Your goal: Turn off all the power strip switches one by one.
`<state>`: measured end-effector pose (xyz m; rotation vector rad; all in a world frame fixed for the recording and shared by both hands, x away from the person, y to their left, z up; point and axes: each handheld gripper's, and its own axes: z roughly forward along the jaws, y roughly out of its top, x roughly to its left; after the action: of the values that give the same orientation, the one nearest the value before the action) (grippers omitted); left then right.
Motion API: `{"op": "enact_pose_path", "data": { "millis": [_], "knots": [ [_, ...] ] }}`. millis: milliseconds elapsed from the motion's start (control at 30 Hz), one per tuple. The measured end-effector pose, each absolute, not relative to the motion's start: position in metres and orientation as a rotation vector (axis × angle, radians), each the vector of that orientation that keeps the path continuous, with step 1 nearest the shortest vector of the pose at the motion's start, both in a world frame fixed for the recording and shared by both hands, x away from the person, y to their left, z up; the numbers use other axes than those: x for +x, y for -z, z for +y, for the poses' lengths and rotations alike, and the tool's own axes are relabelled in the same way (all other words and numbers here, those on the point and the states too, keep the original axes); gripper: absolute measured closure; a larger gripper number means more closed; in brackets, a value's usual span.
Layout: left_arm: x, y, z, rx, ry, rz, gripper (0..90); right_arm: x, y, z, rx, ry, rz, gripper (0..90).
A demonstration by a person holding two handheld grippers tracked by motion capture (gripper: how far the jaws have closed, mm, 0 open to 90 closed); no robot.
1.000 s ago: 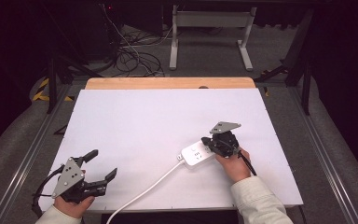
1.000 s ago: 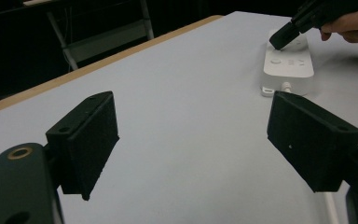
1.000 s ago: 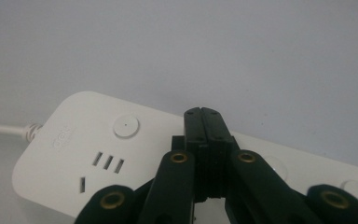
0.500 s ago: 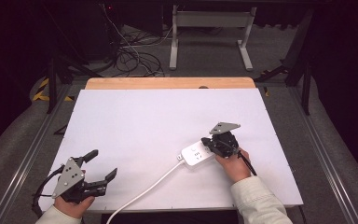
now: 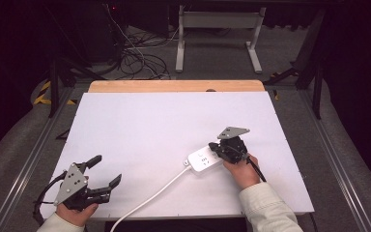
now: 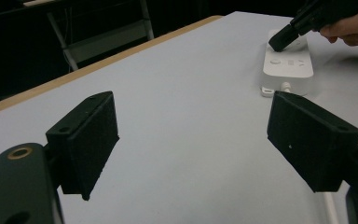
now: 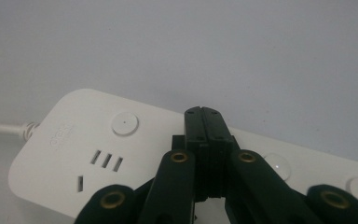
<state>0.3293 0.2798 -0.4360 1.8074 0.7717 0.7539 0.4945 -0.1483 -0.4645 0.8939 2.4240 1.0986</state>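
Note:
A white power strip [image 5: 204,159] lies on the white table [image 5: 164,121], right of centre, and its white cable [image 5: 149,198] runs off toward the front edge. My right gripper [image 5: 216,147] is shut with nothing between its jaws. Its tips [image 7: 207,114] are down on the top of the power strip [image 7: 74,149], to the right of a round button [image 7: 124,123]. I cannot tell whether they press it. In the left gripper view the right gripper [image 6: 279,43] meets the strip [image 6: 286,65] at its far end. My left gripper [image 5: 106,170] stands open and empty near the front left corner, jaws [image 6: 193,140] wide apart.
A wooden strip [image 5: 174,86] borders the table's far edge. Beyond it are a metal table frame [image 5: 217,34] and loose cables [image 5: 140,53] on the floor. Bare white tabletop lies between the two grippers.

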Motion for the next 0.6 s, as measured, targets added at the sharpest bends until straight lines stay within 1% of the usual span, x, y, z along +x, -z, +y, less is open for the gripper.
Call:
{"op": "enact_pose_path", "data": {
  "millis": [600],
  "knots": [
    [0.329, 0.4361, 0.2794, 1.804, -0.749, 0.776, 16.9, 0.4935, 0.466, -0.1484, 0.903, -1.103, 2.413, 90.0]
  ]
}}
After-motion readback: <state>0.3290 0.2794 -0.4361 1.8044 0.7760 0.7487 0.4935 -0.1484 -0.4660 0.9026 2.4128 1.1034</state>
